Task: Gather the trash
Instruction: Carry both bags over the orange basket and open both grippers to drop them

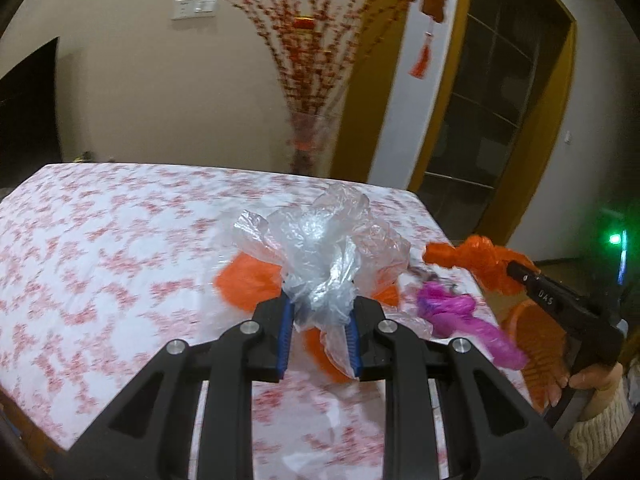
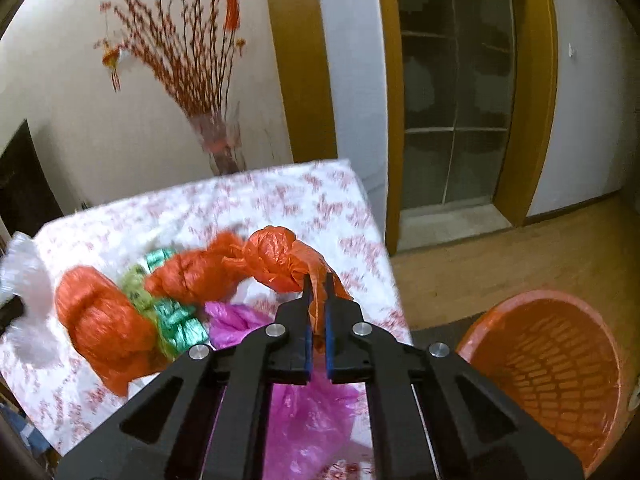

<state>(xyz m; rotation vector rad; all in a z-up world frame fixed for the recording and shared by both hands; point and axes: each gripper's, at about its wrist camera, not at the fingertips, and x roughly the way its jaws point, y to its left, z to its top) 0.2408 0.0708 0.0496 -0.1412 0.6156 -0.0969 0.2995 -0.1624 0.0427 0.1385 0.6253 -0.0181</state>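
My left gripper [image 1: 319,304] is shut on a crumpled clear plastic bag [image 1: 320,248] and holds it above the table. My right gripper [image 2: 318,280] is shut on an orange plastic bag [image 2: 276,258] and lifts its twisted end near the table's right edge; this bag also shows in the left wrist view [image 1: 472,256]. More trash lies on the table: another orange bag [image 2: 100,320], a green bag [image 2: 176,316] and a magenta bag [image 2: 308,412], which also shows in the left wrist view [image 1: 460,316]. An orange mesh bin [image 2: 560,368] stands on the floor to the right of the table.
The table [image 1: 100,248] has a white cloth with a red flower print. A vase of red branches [image 1: 308,80] stands behind it by the wall. A wooden-framed glass door [image 2: 456,100] lies beyond the right side, with wooden floor [image 2: 500,256] before it.
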